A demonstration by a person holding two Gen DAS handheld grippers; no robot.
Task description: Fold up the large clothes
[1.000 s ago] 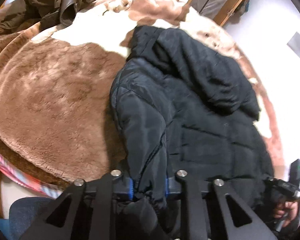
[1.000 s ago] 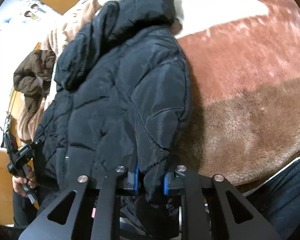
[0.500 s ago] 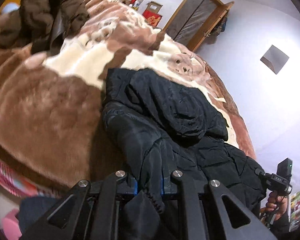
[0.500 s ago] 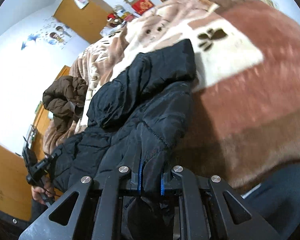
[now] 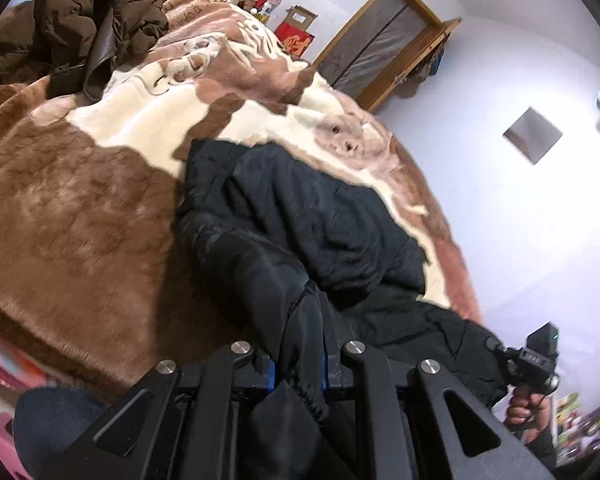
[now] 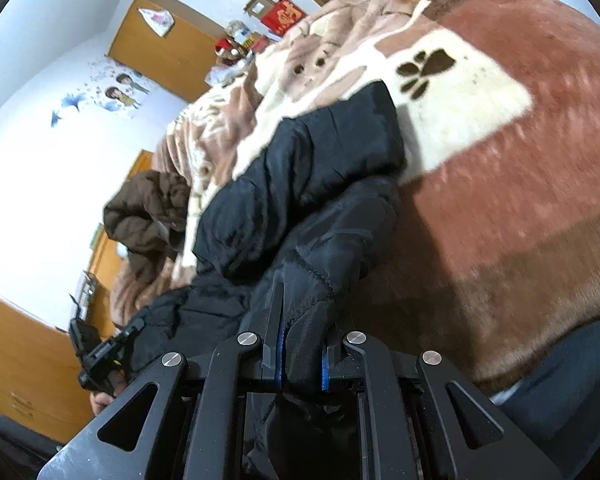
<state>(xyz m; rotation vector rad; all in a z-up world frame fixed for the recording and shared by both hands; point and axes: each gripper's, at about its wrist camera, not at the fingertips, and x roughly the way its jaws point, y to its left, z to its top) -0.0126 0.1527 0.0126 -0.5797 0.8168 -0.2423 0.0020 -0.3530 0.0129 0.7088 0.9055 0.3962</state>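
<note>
- Black padded jacket (image 5: 300, 216): lies on the plush brown-and-cream blanket (image 5: 80, 208) covering the bed, hood toward the far end, its near hem raised off the blanket at the bed's near edge.
- Left gripper (image 5: 298, 356): jaws pinching one bunched corner of the jacket's hem.
- Right gripper (image 6: 302, 354): jaws pinching the opposite hem corner; its handle, held in a hand (image 5: 526, 410), shows at the left view's lower right.
- Brown padded coat (image 5: 80, 12): heaped at the blanket's far left corner, well apart from the black jacket.
</note>
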